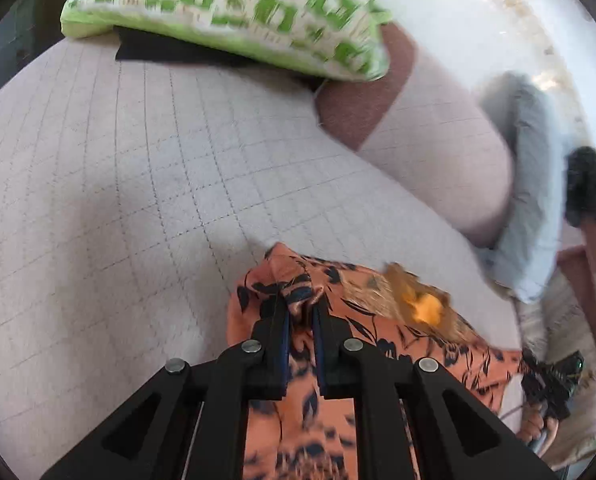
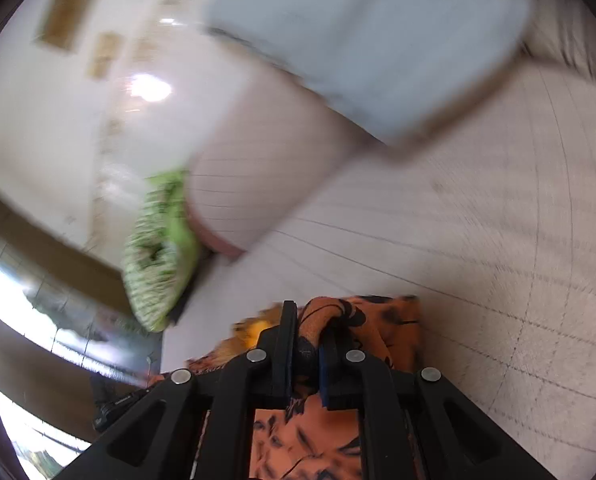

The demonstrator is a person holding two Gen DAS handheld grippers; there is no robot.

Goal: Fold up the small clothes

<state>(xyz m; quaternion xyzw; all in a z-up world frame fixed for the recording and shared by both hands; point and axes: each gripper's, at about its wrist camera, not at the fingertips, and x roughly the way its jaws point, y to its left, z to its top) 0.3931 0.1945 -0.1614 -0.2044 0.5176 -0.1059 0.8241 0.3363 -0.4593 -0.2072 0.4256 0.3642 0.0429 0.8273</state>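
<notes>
An orange garment with a dark floral print (image 1: 378, 320) is held up over a quilted pinkish sofa seat (image 1: 118, 200). My left gripper (image 1: 301, 312) is shut on a bunched edge of it. My right gripper (image 2: 308, 340) is shut on another bunched edge of the same garment (image 2: 378, 328). The right gripper also shows at the far right of the left wrist view (image 1: 550, 380), gripping the cloth's other end. The cloth hangs down between and below the fingers. The right wrist view is blurred by motion.
A green-and-white patterned cushion (image 1: 238, 12) lies at the back of the seat, also seen in the right wrist view (image 2: 158, 256). A pale blue cushion (image 1: 530, 208) leans at the padded armrest (image 1: 438, 152); it also shows in the right wrist view (image 2: 378, 40). White tiled floor (image 2: 58, 120) lies beyond.
</notes>
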